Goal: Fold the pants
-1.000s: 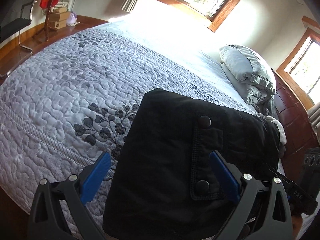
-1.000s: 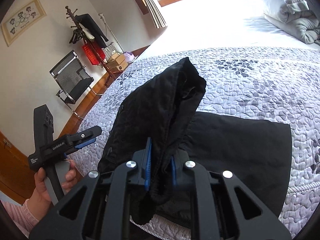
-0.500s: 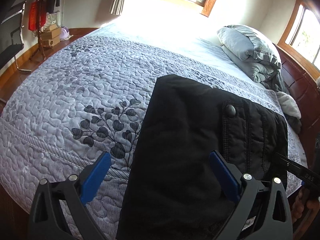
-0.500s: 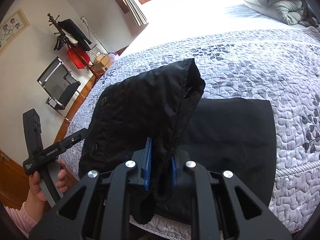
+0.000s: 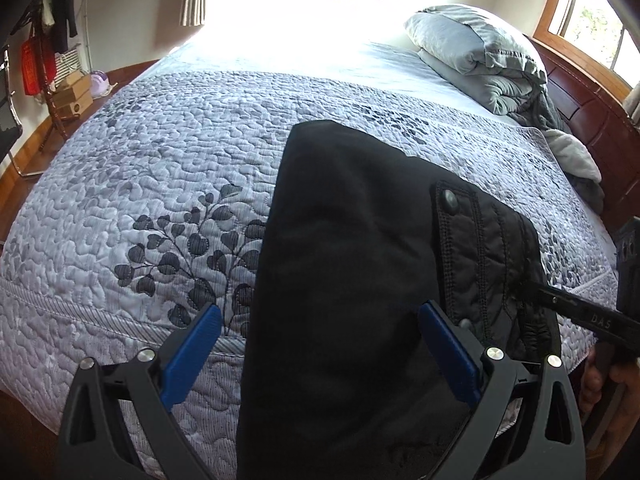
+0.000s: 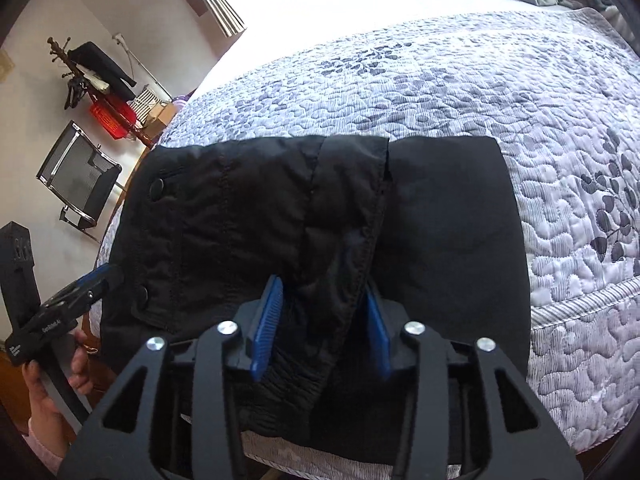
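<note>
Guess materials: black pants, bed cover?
Pants: looks like thin woven synthetic, matte with a faint sheen; fine crinkles, stitched seams, snap buttons. Bed cover: quilted fabric, probably cotton or a blend; puffy stitched pebble pattern, grey leaf print, matte.

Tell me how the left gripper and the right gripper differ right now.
The left gripper has its blue pads spread wide; the right gripper stands narrower, its jaws opening. The left gripper's pads touch nothing, hovering over the folded black pants; the right gripper has a raised fold of them between its pads. Both point down at the bed.
</note>
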`<act>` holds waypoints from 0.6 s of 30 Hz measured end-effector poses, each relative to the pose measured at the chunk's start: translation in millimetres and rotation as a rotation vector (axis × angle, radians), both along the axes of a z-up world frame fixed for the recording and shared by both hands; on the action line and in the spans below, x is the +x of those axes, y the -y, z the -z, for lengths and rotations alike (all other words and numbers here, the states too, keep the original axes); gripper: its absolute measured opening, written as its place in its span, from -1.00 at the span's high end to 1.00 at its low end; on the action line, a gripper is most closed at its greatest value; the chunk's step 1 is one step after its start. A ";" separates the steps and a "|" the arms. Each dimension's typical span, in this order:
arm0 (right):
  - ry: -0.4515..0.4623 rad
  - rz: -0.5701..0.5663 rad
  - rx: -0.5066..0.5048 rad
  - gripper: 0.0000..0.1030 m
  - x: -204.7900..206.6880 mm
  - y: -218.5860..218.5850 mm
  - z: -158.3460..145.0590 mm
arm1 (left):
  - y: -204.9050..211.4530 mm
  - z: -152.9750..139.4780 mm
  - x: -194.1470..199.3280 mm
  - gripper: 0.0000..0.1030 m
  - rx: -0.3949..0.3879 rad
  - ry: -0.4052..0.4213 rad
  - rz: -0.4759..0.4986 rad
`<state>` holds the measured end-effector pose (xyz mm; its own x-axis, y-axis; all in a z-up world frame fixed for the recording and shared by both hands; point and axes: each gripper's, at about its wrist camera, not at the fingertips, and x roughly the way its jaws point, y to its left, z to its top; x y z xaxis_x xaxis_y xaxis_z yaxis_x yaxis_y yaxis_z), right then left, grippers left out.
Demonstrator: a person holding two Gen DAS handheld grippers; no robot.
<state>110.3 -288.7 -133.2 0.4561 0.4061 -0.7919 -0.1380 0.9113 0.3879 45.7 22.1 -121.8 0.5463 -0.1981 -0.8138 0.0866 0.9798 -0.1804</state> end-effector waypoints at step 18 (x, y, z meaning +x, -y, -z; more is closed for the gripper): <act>-0.033 -0.038 0.195 0.76 15.8 9.7 5.4 | 12.4 6.7 -2.3 -0.93 0.060 -0.075 0.038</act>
<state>126.1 -298.4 -138.6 0.4130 0.5693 -0.7109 -0.1554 0.8131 0.5610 43.4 9.7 -128.5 0.4761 -0.1670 -0.8634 0.1120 0.9853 -0.1288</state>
